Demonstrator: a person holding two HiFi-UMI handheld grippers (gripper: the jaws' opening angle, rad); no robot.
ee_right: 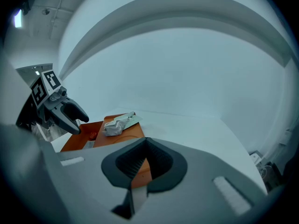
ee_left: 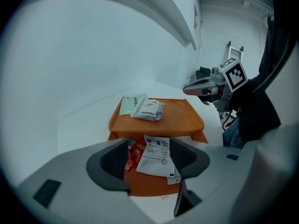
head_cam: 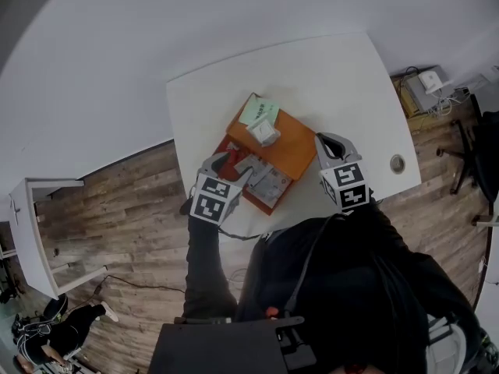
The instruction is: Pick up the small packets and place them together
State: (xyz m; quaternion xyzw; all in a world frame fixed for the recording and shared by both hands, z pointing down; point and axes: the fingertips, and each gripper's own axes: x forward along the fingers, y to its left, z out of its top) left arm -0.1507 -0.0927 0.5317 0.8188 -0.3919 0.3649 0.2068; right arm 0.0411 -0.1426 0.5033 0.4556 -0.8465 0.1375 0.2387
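Left gripper view shows your left gripper (ee_left: 149, 148) with jaws spread wide, holding nothing, poised over a white printed packet (ee_left: 156, 160) and a red packet (ee_left: 134, 154) lying side by side in the lower orange tray (ee_left: 149, 185), near the tabletop's (head_cam: 327, 76) front edge. Beyond them, a green packet (ee_left: 130, 104) and a crumpled white packet (ee_left: 150, 110) rest touching on the raised orange box (ee_left: 180, 119). Your right gripper (ee_right: 145, 146), jaws closed and empty, hangs just beside the box; the gathering looks roughly half done, with the tray packets not yet moved.

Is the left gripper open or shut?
Open. The left gripper has its jaws wide apart above the orange tray; the white packet and red packet lie below, ungripped.
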